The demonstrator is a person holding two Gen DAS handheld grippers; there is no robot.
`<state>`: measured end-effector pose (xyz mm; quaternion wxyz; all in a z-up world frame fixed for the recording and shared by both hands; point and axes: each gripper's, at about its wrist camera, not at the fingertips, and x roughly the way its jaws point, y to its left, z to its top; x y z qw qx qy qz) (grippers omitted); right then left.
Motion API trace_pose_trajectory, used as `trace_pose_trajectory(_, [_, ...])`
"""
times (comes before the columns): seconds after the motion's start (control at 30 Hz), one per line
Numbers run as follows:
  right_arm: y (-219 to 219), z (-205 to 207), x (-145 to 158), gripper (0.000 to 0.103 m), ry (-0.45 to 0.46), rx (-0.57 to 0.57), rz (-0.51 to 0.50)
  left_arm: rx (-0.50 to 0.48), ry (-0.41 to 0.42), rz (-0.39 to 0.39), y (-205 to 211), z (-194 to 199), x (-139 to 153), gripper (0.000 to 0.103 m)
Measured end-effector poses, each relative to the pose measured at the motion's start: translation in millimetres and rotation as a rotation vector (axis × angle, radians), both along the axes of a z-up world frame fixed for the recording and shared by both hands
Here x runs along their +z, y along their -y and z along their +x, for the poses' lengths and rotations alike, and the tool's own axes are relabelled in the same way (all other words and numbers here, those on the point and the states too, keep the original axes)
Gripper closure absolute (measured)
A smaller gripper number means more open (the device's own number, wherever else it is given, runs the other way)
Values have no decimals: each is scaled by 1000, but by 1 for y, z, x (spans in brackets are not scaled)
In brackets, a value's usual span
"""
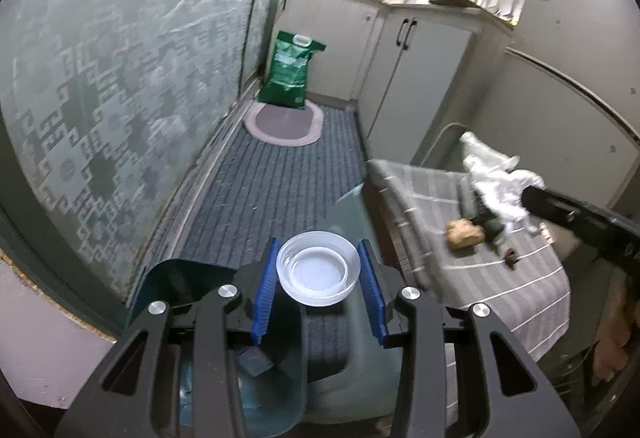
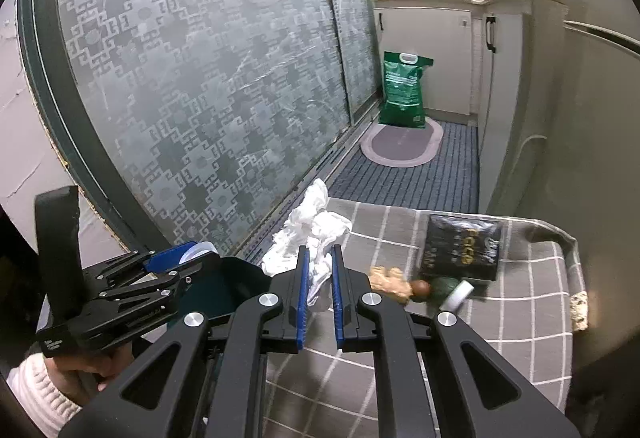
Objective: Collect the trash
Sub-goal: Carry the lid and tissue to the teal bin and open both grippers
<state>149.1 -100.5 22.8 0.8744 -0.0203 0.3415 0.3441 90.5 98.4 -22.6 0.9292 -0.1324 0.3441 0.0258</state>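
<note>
we've got the left gripper [image 1: 319,270] clamped on a small clear plastic cup lid [image 1: 319,267], pads pressing both sides of its rim, held above a dark green bin [image 1: 180,274] and a blue water jug [image 1: 240,390] near the floor. right gripper [image 2: 319,270] is squeezed tight on crumpled white tissue [image 2: 308,234], lifted over the near-left edge of the grey checked tablecloth [image 2: 500,338]. still on the cloth, right of the tissue: a black snack packet [image 2: 462,248], a tan crumpled scrap [image 2: 390,278], a small brown bit [image 2: 420,288]. green bag [image 2: 404,94] stands far back by the oval mat [image 2: 400,148].
</note>
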Motion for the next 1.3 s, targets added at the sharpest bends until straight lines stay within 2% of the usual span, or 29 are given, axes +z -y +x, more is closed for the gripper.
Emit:
trace_pose_trajectory(0.4, [-48, -7, -3, 93, -15, 82, -4, -3, -121, 23, -36, -10, -46, 61])
trace_pose_trajectory(0.63, [-75, -11, -8, 93, -25, 121, -19, -6, -192, 10, -51, -15, -69, 61])
trace_pose_trajectory(1.07, [-119, -14, -25, 93, -59, 178, -62, -62, -275, 5, -51, -17, -95, 61])
trace_pose_trajectory(1.13, [-125, -14, -29, 93, -68, 183, -71, -73, -289, -1, -52, -17, -99, 54])
trace_pose_trajectory(1.3, [-138, -12, -41, 93, -100, 189, -96, -76, -299, 14, -59, -24, -102, 54])
